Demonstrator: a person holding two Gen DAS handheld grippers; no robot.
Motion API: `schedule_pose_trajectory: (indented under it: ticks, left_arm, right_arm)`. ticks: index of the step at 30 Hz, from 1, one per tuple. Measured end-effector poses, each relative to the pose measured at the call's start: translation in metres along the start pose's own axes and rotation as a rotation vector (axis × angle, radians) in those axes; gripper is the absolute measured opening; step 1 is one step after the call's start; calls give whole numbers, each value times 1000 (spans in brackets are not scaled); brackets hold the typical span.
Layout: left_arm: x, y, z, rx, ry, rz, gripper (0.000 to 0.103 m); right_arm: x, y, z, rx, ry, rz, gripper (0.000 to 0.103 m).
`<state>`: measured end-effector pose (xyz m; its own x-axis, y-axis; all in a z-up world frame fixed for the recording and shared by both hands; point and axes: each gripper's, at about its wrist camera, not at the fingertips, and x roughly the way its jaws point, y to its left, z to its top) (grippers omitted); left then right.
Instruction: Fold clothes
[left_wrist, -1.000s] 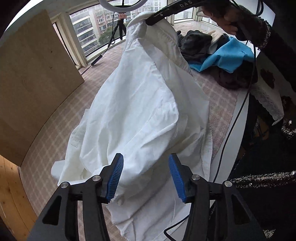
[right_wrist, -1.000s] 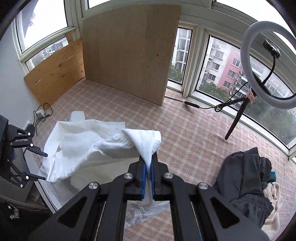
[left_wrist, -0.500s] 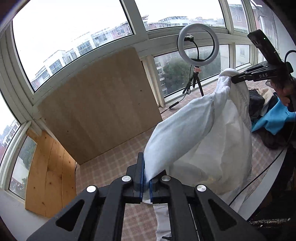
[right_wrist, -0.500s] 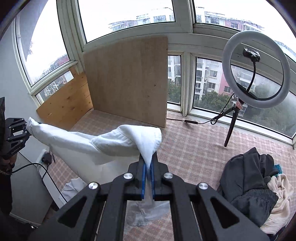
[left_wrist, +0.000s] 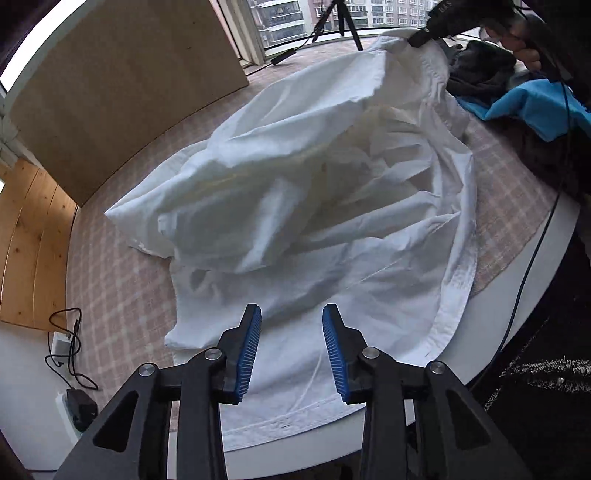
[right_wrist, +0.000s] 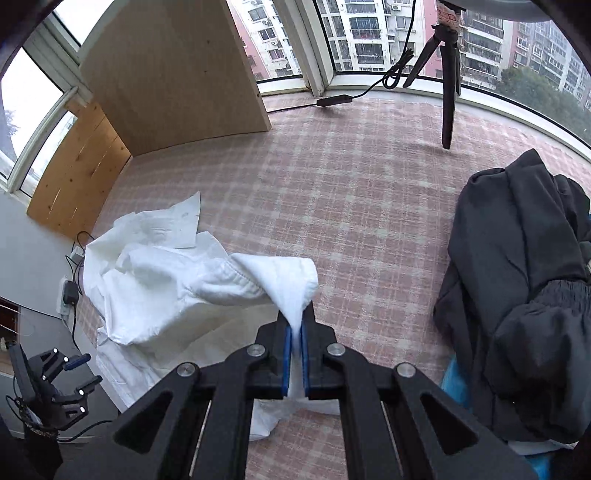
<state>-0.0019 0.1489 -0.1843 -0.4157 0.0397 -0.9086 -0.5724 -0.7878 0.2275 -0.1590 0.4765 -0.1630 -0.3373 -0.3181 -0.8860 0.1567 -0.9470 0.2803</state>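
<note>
A crumpled white shirt (left_wrist: 314, 192) lies spread over the checked table cover (left_wrist: 122, 280). My left gripper (left_wrist: 291, 321) hangs open just above the shirt's near hem, with nothing between its blue pads (left_wrist: 251, 347). At the far right, one edge of the shirt is lifted by my right gripper (left_wrist: 421, 37), held by a hand. In the right wrist view the right gripper (right_wrist: 294, 332) is shut on a fold of the white shirt (right_wrist: 166, 280), which trails down to the left. The open left gripper (right_wrist: 79, 369) shows at the lower left.
A heap of dark clothes (right_wrist: 517, 295) and a blue garment (left_wrist: 535, 107) sit at the right of the table. A wooden board (right_wrist: 173, 74) leans at the back, with a tripod (right_wrist: 448, 92) by the windows. A charger and cable (left_wrist: 66, 343) lie at the left edge.
Half a second ago my left gripper was shut on the shirt and held it up. It has since let go and opened, and the shirt has dropped onto the table. The right keeps its grip.
</note>
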Motion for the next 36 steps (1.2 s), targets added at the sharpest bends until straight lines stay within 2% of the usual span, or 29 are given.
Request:
schedule_pose_trajectory:
  ticks: [7, 9, 11, 12, 13, 14, 17, 21, 22, 23, 24, 25, 28, 29, 34, 36]
  left_arm:
    - [36, -72, 70, 236, -67, -38, 39]
    - [51, -87, 85, 300, -71, -43, 39]
    - [71, -96, 96, 335, -27, -61, 34]
    - [78, -96, 99, 329, 2, -64, 12]
    - [85, -94, 102, 319, 30, -66, 2]
    - [84, -89, 105, 287, 40, -87, 1]
    - [37, -53, 109, 140, -40, -180, 1]
    - [-27, -7, 94, 12, -144, -113, 1]
    - [-36, 3, 87, -16, -151, -117, 1]
    - [-39, 12, 82, -40, -153, -115, 1]
    - [-41, 20, 77, -63, -154, -111, 1]
    - [-39, 25, 71, -80, -143, -94, 1]
    - [-32, 38, 50, -136, -109, -57, 1]
    - [-31, 42, 44, -157, -104, -64, 1]
    - [-24, 44, 34, -189, -69, -51, 1]
    - [-24, 45, 35, -196, -67, -54, 1]
  right_arm:
    - [-19, 4, -5, -63, -27, 8, 4]
    - [-26, 1, -7, -66, -35, 16, 4]
    - [-36, -4, -8, -61, -54, 23, 4]
    - [-43, -7, -7, -57, -69, 24, 4]
    - [-49, -10, -7, -54, -83, 26, 4]
    - [-55, -14, -7, -50, -97, 27, 4]
    - [-74, -23, -5, -40, -140, 32, 4]
    - [-76, -29, -8, -130, -101, 75, 8]
    - [-66, -29, -11, -137, -83, 64, 26]
    - [-55, -29, -15, -143, -65, 51, 54]
    - [-41, -29, -19, -141, -50, 39, 65]
    - [-26, -27, -22, -144, -39, 31, 69]
    - [27, -20, -31, -181, 22, -2, 69]
    - [42, -20, -32, -165, 45, 16, 69]
    - [90, -21, -40, -37, 123, 182, 69]
    - [95, -18, -47, -31, 104, 233, 69]
